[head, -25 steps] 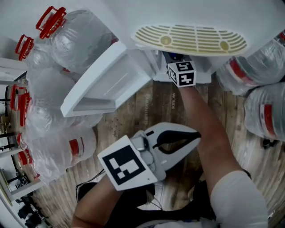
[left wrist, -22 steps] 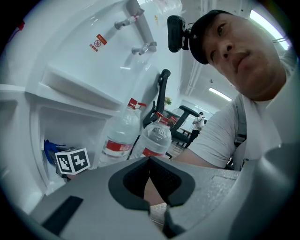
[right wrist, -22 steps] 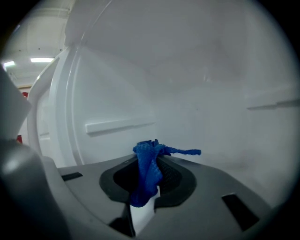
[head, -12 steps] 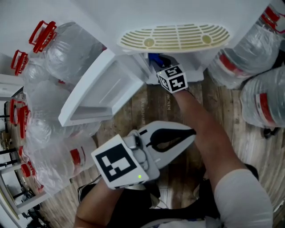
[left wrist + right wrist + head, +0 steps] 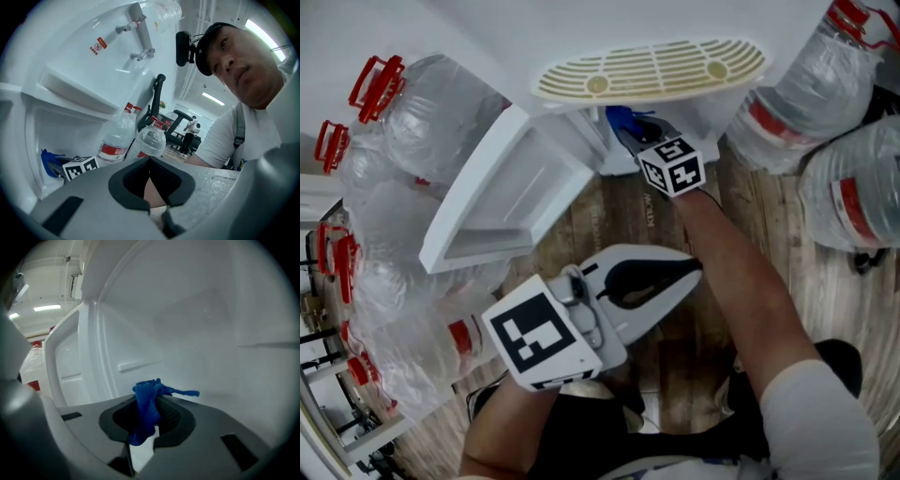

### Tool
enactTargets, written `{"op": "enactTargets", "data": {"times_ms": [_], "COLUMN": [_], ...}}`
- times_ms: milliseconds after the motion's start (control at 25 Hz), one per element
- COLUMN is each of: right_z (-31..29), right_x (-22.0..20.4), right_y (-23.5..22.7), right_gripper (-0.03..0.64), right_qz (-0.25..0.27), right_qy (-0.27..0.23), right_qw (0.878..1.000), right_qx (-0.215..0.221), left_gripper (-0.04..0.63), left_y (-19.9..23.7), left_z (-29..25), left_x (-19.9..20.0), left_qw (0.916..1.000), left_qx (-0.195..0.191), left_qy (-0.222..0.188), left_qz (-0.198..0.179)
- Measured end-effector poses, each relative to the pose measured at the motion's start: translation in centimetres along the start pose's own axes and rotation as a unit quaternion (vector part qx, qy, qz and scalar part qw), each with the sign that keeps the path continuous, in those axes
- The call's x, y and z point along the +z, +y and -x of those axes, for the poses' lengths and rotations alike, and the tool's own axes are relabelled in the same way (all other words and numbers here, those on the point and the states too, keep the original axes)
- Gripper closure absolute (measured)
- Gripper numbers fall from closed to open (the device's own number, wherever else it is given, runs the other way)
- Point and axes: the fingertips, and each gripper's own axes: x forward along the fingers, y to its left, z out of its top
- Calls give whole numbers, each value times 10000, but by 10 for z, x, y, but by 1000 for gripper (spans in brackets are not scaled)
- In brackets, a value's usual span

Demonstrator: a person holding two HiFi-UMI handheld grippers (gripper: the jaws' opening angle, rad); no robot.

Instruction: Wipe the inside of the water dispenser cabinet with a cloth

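Note:
From the head view I look down on the white water dispenser point(image 5: 581, 28), its cabinet door point(image 5: 511, 192) swung open to the left. My right gripper point(image 5: 630, 131) reaches into the cabinet mouth below the drip grille point(image 5: 647, 67), shut on a blue cloth point(image 5: 619, 119). In the right gripper view the cloth point(image 5: 147, 404) is pinched between the jaws, facing the white inner wall point(image 5: 197, 333). My left gripper point(image 5: 696, 269) hangs shut and empty over the floor beside the right forearm; its own view shows closed jaws point(image 5: 149, 161) and the cloth point(image 5: 49, 161) far off.
Several large water jugs with red caps crowd the left side point(image 5: 431, 94), and more stand at the right point(image 5: 825, 84). A wooden floor point(image 5: 619, 225) lies in front of the dispenser. The inner face of the door point(image 5: 65, 366) stands to the left of the cabinet opening.
My right gripper has drawn back and to the right from under the grille, so the blue cloth now shows more. The left gripper has stayed shut in about the same place.

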Motion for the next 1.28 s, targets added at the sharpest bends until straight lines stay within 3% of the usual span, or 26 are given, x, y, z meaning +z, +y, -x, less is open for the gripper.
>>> {"op": "enactTargets", "data": {"times_ms": [200,480,1000,1160,1280], "right_z": [-6,-27,9,22,21], "right_x": [28,65,33,62,91], "right_y": [-46,-12,37,14,8], "right_gripper": [551,555,545,546,546], "right_qz": [-462,-79,381,197,341], "right_qy": [-620,-985,-791,-1158,-1346], "right_qw": [9958,9951,9937,9920,9897], "right_qx": [-492,31,696,467,337], "left_gripper": [592,592,592,593,592], "left_y": [-2,-4,-1,2,2], "left_z": [-8,-18,-23,-22,-23], "left_x": [-15,-19,-21,-22,-21], "left_qw": [9999,9998,9996,9996,9996], "left_qx": [-28,-44,-147,-103,-104], "left_qy": [133,198,228,234,236], "left_qz": [6,88,119,134,109]}}
